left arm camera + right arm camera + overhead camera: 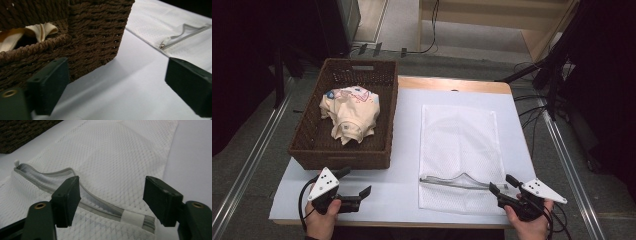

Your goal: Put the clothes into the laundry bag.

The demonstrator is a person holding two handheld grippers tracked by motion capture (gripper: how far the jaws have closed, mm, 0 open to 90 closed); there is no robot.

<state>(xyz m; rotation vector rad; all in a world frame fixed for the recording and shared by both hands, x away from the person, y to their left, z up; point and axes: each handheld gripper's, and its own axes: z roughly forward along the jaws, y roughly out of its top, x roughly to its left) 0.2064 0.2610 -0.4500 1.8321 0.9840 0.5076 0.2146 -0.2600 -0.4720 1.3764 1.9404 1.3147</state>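
Table (407,165), white-topped: nothing bagged yet. Brown woven wicker basket (343,150) holds crumpled cream garment (349,112). White mesh laundry bag (459,145) flat beside, zipper (457,184) part-open. Left gripper (357,182), right gripper (501,185): jaws spread, empty. Remaining, likely: widen mouth, load garment, zip.

Dark brown woven basket (307,145), holding a cream garment (349,114) printed in red and blue. White mesh laundry bag (460,135) with honeycomb weave and grey zip band (62,173). White bench (402,150) edged in pale wood. Black hand-held gripper (357,184) jaws, grey top plates.
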